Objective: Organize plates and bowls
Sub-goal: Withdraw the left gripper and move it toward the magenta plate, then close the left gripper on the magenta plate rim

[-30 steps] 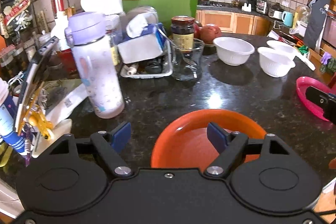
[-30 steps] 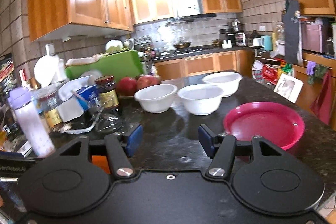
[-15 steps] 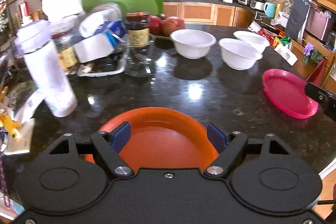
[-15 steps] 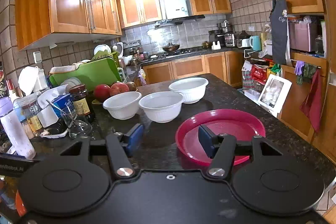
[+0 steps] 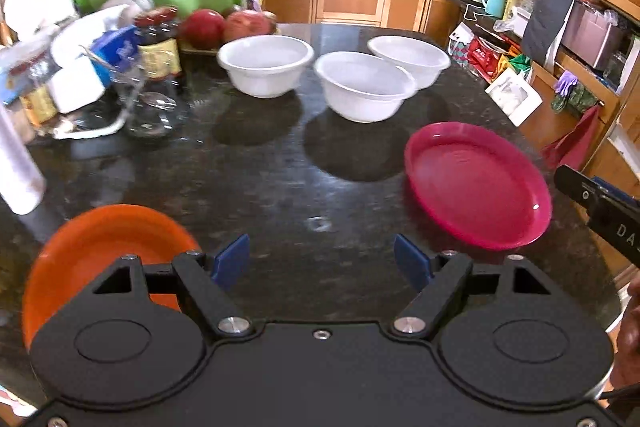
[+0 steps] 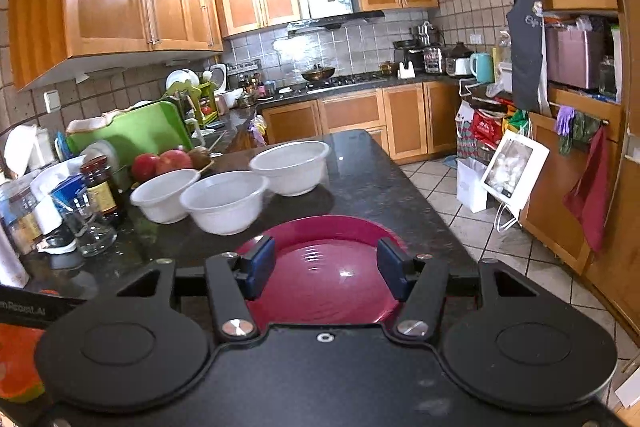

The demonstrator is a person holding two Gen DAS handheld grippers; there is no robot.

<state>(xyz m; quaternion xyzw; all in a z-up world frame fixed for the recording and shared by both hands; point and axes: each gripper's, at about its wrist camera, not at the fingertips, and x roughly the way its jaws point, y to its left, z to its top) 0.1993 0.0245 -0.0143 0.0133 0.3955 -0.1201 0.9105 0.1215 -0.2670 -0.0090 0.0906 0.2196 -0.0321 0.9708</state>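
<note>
The round magenta plastic plate [image 6: 320, 283] lies flat at the counter's [image 5: 280, 179] right edge, directly ahead of the right claw [image 6: 326, 269], whose blue pads stand wide apart with the plate's near rim between them, empty; contact cannot be told. The left claw [image 5: 322, 261], also wide and empty, points at bare counter, the round orange plastic plate [image 5: 100, 259] off to its left at the near edge. Three white plastic bowls [image 5: 362, 85] cluster toward the far side. The right claw looks best placed for the magenta plate.

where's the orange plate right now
The orange plate lies at lower left in the left wrist view, on the dark counter, partly under the open left gripper.
</note>
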